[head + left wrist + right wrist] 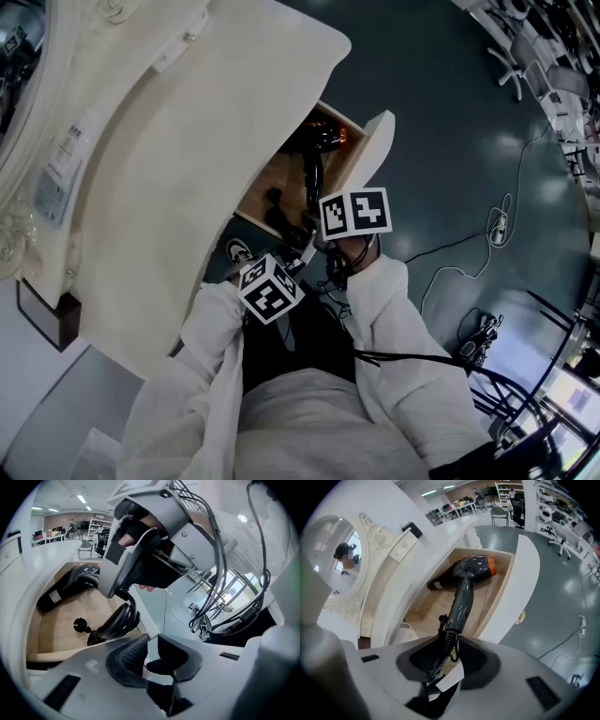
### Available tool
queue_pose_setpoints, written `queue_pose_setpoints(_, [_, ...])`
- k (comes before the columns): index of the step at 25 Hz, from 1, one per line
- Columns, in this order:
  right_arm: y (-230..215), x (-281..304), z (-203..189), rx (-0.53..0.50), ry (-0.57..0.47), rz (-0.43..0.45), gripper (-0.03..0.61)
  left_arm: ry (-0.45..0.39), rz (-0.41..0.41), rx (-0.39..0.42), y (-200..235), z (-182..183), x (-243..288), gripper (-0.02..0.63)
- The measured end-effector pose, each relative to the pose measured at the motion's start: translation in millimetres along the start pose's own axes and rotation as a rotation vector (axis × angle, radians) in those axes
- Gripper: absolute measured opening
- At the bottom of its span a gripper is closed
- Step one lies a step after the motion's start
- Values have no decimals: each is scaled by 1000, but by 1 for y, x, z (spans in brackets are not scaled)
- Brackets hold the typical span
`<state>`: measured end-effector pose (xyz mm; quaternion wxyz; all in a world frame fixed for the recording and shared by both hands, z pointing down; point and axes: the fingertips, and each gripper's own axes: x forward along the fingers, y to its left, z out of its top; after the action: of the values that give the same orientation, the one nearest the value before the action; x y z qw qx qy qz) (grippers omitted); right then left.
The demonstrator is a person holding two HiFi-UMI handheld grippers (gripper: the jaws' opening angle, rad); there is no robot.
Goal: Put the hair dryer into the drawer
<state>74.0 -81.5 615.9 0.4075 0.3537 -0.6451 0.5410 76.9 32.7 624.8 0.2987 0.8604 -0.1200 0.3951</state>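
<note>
hair dryer [465, 581] lies on the wooden floor of the open drawer [526, 588], just ahead of and below the right tongs [450, 651]. their jaws stand apart, with the dryer's power cord [442, 651] running between them close along one pad. left tongs [152, 652], just beside the right pair, are parted only narrowly and pinch nothing, with the cord's coil ahead of them in the drawer.

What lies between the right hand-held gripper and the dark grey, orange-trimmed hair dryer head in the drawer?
Only the dryer's grey handle and ribbed black cord sleeve, which reaches between the right hand-held gripper's open jaws, as the right gripper view shows.
</note>
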Motion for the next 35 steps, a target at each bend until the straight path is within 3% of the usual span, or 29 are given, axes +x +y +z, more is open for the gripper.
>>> queue_pose_setpoints(5, [-8,-16,-2,7,-49,14,219,-3,3,16,-5,0,3,66])
queue_pose_setpoints(14, [-23,-43,-4,1,-115,15,221,-13,4,-25,-3,-3,-1,66])
queue_pose_setpoints(21, [-35,-65,4,16,-232,4,167,-47,100,-105,16,-5,-30,55])
queue_pose_setpoints(25, [-44,-86,19,15,-333,-38,138,-126,189,-140,30,13,-66,48])
queue_pose_setpoints(35, [-51,-143,38,-37,-522,-81,75,-459,518,-227,32,96,-153,17])
